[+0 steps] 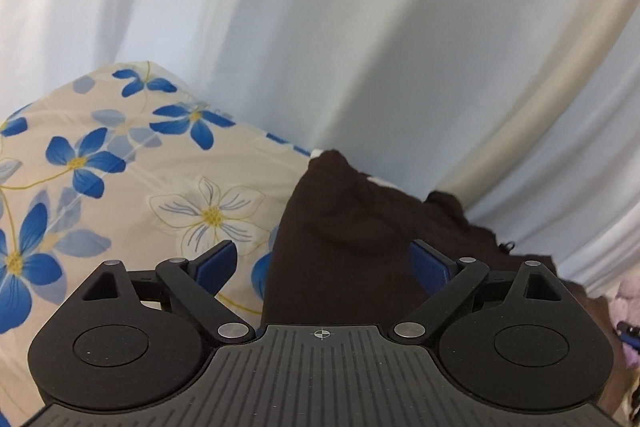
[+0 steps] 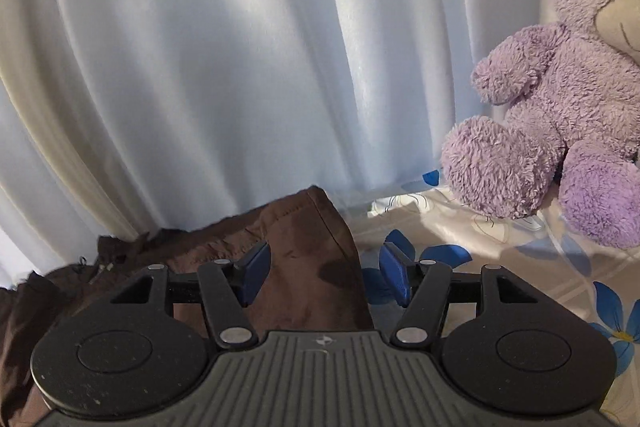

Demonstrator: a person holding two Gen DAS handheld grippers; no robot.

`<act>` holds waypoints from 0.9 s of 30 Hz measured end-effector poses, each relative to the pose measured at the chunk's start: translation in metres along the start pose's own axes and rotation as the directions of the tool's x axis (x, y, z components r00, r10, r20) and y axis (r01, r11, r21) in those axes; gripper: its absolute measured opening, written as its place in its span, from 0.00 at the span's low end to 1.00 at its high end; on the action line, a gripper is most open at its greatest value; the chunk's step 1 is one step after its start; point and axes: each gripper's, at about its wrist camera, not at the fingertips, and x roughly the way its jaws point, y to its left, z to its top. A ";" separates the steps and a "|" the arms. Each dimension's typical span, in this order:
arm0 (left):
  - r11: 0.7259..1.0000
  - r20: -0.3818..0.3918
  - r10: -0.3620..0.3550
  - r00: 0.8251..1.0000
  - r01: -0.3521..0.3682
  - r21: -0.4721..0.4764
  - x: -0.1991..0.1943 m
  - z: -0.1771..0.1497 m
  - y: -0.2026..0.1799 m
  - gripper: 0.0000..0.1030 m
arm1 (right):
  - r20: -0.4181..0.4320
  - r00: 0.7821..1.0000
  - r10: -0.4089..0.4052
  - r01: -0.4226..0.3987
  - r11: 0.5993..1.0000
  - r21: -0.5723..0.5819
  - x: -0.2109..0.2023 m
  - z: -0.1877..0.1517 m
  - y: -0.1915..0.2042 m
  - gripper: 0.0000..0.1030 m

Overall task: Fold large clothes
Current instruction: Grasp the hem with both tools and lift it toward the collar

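Left gripper [image 1: 324, 263]: jaws spread wide, nothing clamped; a corner of the dark brown garment [image 1: 352, 227] lies between the blue pads, untouched. Right gripper [image 2: 324, 275]: jaws partly apart, holding nothing; the garment's other corner [image 2: 308, 247] sits between them, nearer the left pad. Garment lies on the floral bedsheet [image 1: 120, 187] at the foot of a white curtain [image 2: 240, 47]. Purple teddy bear [image 2: 560, 95] at 2 o'clock in right wrist view.
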 end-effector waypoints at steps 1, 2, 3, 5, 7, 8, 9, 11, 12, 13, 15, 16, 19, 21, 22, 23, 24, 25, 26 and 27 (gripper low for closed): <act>1.000 -0.015 0.013 1.000 -0.013 0.016 0.009 -0.002 -0.002 0.93 | -0.016 1.000 -0.015 0.015 1.000 -0.027 0.009 0.000 0.004 0.59; 1.000 -0.029 0.022 0.999 -0.021 0.020 0.018 -0.002 -0.002 0.93 | -0.031 0.999 -0.030 0.028 0.998 -0.054 0.019 0.001 0.009 0.59; 1.000 -0.042 0.017 0.999 -0.016 0.015 0.026 -0.002 -0.002 0.93 | -0.045 0.998 -0.047 0.044 0.996 -0.080 0.027 0.002 0.013 0.59; 1.000 -0.054 0.002 0.999 -0.002 -0.004 0.038 -0.002 0.001 0.84 | -0.079 0.995 -0.062 0.053 0.992 -0.111 0.043 0.006 0.016 0.59; 1.000 -0.063 0.006 0.998 -0.006 -0.007 0.042 -0.001 0.001 0.64 | -0.114 0.991 -0.070 0.056 0.991 -0.120 0.055 0.008 0.019 0.59; 1.000 -0.067 0.024 0.997 -0.025 -0.006 0.044 -0.001 0.001 0.62 | -0.127 0.989 -0.073 0.057 0.990 -0.128 0.061 0.010 0.020 0.59; 0.999 -0.063 0.031 0.998 -0.032 -0.006 0.044 -0.001 0.001 0.60 | -0.134 0.989 -0.070 0.052 0.989 -0.137 0.062 0.010 0.022 0.59; 0.999 -0.047 0.035 0.998 -0.035 0.002 0.043 -0.001 -0.001 0.47 | -0.149 0.986 -0.070 0.046 0.986 -0.157 0.068 0.010 0.027 0.52; 0.999 -0.042 0.041 0.998 -0.041 0.009 0.042 -0.001 -0.002 0.42 | -0.152 0.986 -0.068 0.042 0.985 -0.169 0.070 0.009 0.029 0.48; 0.999 -0.036 0.048 0.998 -0.047 0.013 0.040 0.000 -0.004 0.33 | -0.155 0.986 -0.062 0.034 0.983 -0.181 0.070 0.008 0.032 0.37; 0.999 -0.018 0.051 0.999 -0.051 0.008 0.033 0.001 -0.006 0.22 | -0.136 0.988 -0.072 0.043 0.978 -0.207 0.068 0.004 0.036 0.24; 0.999 -0.006 0.043 0.999 -0.043 0.004 0.028 0.003 -0.007 0.18 | -0.114 0.990 -0.077 0.050 0.973 -0.223 0.064 0.002 0.040 0.18; 1.000 0.064 0.006 0.998 -0.006 -0.011 0.001 0.013 -0.014 0.16 | -0.029 0.995 -0.099 0.088 0.959 -0.268 0.043 0.000 0.051 0.10; 0.999 0.119 -0.027 0.992 0.030 -0.021 -0.020 0.027 -0.020 0.15 | 0.044 0.997 -0.070 0.079 0.962 -0.261 0.019 0.010 0.055 0.09; 0.998 0.150 -0.047 0.988 0.051 -0.024 -0.030 0.037 -0.026 0.15 | 0.082 0.995 -0.047 0.066 0.965 -0.252 0.005 0.017 0.057 0.08; 0.997 0.176 -0.067 0.982 0.071 -0.019 -0.039 0.049 -0.032 0.15 | 0.122 0.992 -0.020 0.049 0.970 -0.240 -0.009 0.027 0.059 0.08; 0.997 0.201 -0.073 0.977 0.076 -0.007 -0.044 0.061 -0.041 0.15 | 0.159 0.987 0.010 0.027 0.973 -0.229 -0.022 0.038 0.062 0.08; 0.998 0.229 -0.066 0.971 0.065 0.011 -0.046 0.071 -0.050 0.15 | 0.197 0.980 0.036 0.008 0.976 -0.218 -0.032 0.050 0.066 0.08; 0.998 0.263 -0.053 0.963 0.047 0.031 -0.047 0.081 -0.059 0.15 | 0.234 0.971 0.046 0.005 0.977 -0.213 -0.038 0.061 0.070 0.08; 0.999 0.293 -0.037 0.955 0.026 0.042 -0.044 0.089 -0.066 0.15 | 0.273 0.961 0.040 0.021 0.976 -0.215 -0.041 0.071 0.076 0.08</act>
